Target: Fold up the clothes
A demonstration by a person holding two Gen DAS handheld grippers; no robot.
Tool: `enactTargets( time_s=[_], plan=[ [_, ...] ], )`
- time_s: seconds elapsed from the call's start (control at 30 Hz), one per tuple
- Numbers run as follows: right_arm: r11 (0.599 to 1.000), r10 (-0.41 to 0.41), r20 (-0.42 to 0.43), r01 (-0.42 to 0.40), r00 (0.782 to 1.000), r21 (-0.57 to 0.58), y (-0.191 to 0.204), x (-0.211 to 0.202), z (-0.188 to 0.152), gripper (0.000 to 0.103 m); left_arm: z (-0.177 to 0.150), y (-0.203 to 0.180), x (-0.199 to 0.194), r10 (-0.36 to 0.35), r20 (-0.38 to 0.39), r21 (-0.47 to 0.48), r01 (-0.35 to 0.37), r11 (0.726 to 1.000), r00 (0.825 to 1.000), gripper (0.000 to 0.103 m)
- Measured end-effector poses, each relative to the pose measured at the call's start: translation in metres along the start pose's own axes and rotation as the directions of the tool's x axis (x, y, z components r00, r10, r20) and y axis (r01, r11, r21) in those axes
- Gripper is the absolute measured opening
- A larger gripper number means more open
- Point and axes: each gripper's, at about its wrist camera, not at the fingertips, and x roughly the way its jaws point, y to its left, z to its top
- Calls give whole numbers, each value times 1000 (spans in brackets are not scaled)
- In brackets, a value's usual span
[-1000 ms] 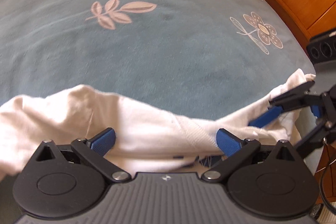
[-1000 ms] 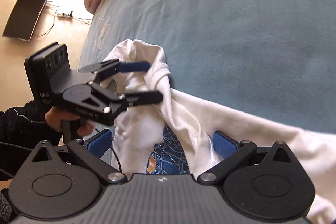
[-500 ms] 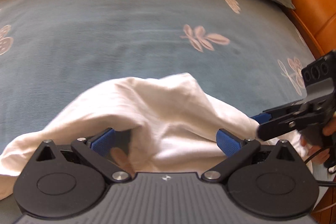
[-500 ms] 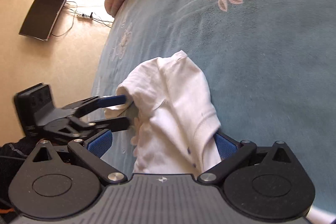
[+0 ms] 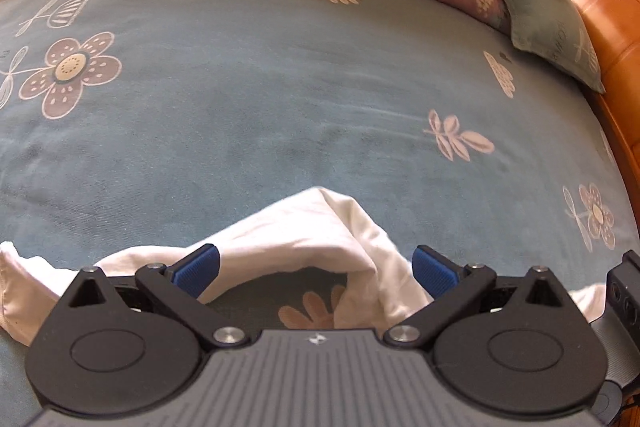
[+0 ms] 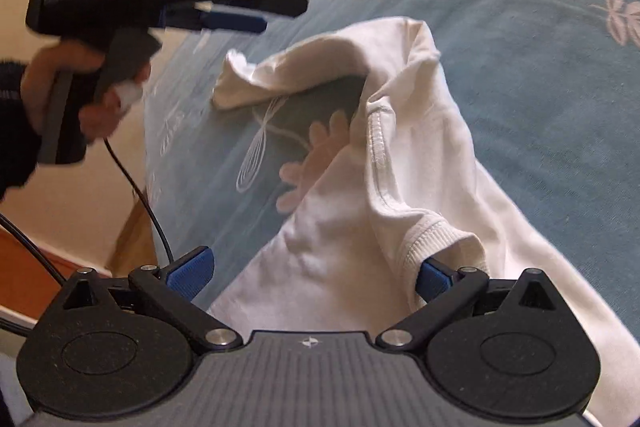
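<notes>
1. Shirt (image 6: pixel 400 163): a white garment lies crumpled on the blue flowered bedspread (image 5: pixel 280 87), a bunched ridge at twelve o'clock ahead of the right gripper (image 6: pixel 312 273) and its ribbed collar (image 6: pixel 436 239) by that gripper's blue pad at three o'clock.
2. Left gripper (image 6: pixel 272 9): a second ago it was reaching into the cloth; now it is raised clear at ten o'clock in the right wrist view, jaws wide, carrying nothing.
3. Right gripper: jaws wide, fabric lying loosely between the pads, not pinched.
4. Meaning: the shirt has been dropped onto the bed, still unfolded. It likely needs spreading flat before any fold.
</notes>
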Motion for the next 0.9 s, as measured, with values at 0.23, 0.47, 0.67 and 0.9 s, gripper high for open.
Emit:
enactTargets(
  time_s=[0.23, 0.47, 0.67, 0.9],
  plan=[
    [998, -41, 41, 39, 998, 49, 5, -35, -25, 103, -13, -64, 16, -111, -71, 391, 130, 911, 991, 101],
    [978, -207, 64, 205, 976, 34, 1, -68, -42, 103, -41, -132, 37, -207, -256, 806, 327, 494, 944, 100],
    [920, -388, 63, 391, 919, -29, -9, -96, -64, 103, -81, -151, 49, -148, -367, 895, 392, 213, 919, 100],
    [926, -377, -75, 375, 923, -39, -20, -92, -102, 103, -129, -143, 42, -95, -545, 805, 552, 219, 833, 100]
  ],
)
